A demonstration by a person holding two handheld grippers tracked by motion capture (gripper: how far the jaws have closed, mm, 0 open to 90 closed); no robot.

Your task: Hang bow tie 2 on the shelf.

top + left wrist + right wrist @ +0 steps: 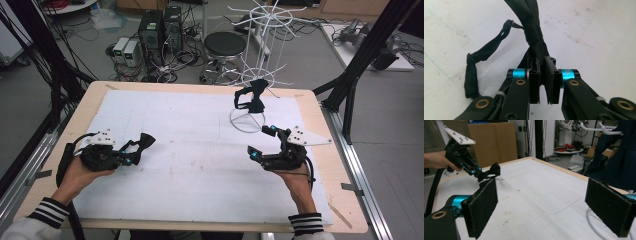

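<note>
Left hand-held gripper (141, 148) clamped on black bow tie (145, 141), right hand-held gripper (261, 141) open, white wire rack (256, 50) beyond

A grey floor (310, 55) lies beyond the table (320, 115), strewn with cables (165, 67). A black stool (225, 45) stands by computer towers (160, 27). Cardboard boxes (491, 140) line the wall.
</note>
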